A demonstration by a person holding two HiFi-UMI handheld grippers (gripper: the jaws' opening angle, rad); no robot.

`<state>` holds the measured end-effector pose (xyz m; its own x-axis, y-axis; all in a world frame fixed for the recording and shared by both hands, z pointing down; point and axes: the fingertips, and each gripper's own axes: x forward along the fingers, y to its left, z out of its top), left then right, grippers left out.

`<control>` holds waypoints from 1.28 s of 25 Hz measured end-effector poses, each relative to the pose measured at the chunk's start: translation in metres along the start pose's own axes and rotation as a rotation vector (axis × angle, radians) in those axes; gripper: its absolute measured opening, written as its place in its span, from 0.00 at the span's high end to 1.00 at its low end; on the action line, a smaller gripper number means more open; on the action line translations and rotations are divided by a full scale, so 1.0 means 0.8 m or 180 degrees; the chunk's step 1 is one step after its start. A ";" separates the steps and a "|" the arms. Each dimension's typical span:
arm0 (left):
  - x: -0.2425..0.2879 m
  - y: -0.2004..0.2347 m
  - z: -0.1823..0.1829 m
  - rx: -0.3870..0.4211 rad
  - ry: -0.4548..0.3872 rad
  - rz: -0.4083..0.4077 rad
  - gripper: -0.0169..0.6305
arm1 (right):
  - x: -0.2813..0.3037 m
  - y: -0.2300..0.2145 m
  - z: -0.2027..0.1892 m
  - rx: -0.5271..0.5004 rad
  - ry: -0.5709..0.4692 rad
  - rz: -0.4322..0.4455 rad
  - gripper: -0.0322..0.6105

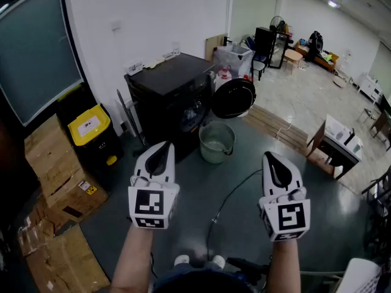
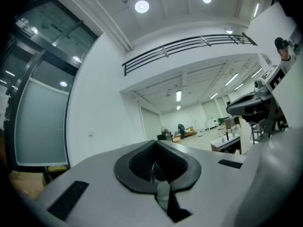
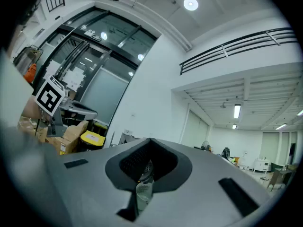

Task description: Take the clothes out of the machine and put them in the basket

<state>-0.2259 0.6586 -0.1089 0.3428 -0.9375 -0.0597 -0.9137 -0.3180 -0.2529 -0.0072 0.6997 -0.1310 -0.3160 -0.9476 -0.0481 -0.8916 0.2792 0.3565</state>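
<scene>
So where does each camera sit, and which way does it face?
Head view: on the head, steeply down at machine and bucket; shows forearms, left gripper, right gripper.
Left gripper view: on that gripper, looks along its shut jaws into the hall; right gripper at right edge.
Right gripper view: on that gripper, looks along its shut jaws; left gripper at left edge.
Shared: yellow bin, head and right gripper views.

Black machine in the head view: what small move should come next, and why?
Probably step closer and open the right gripper: it and the left gripper are shut, empty, well short of the machine, whose door stands open near the basket.
</scene>
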 end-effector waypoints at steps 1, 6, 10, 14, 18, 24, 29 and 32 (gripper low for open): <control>0.001 0.002 0.000 0.0005 -0.0011 -0.0013 0.98 | 0.002 0.002 0.002 0.0008 -0.0030 -0.0010 0.95; -0.003 0.012 -0.013 -0.0122 -0.0017 -0.0168 0.97 | 0.007 0.016 0.008 0.0103 -0.0078 -0.0098 0.96; -0.017 0.031 -0.034 -0.0271 0.0025 -0.0154 0.97 | 0.008 0.032 0.012 0.0264 -0.0096 -0.0152 0.96; -0.023 0.044 -0.044 -0.0379 0.0061 -0.0383 0.75 | 0.021 0.069 0.009 0.0543 -0.0048 0.0014 0.55; -0.023 0.066 -0.051 -0.0468 0.0022 -0.0416 0.15 | 0.033 0.093 0.009 0.0711 -0.0091 -0.0139 0.09; -0.023 0.085 -0.067 -0.0572 0.0013 -0.0679 0.12 | 0.038 0.124 0.013 0.1008 -0.0151 -0.0231 0.07; -0.009 0.100 -0.073 -0.0552 -0.0032 -0.0634 0.12 | 0.053 0.118 0.007 0.1065 -0.0058 -0.0297 0.07; 0.007 0.106 -0.074 -0.0661 -0.0038 -0.0556 0.12 | 0.069 0.111 0.001 0.0931 -0.0007 -0.0256 0.07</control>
<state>-0.3146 0.6179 -0.0738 0.5006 -0.8646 -0.0442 -0.8653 -0.4980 -0.0571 -0.1044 0.6721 -0.1026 -0.2409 -0.9682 -0.0675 -0.9693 0.2365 0.0675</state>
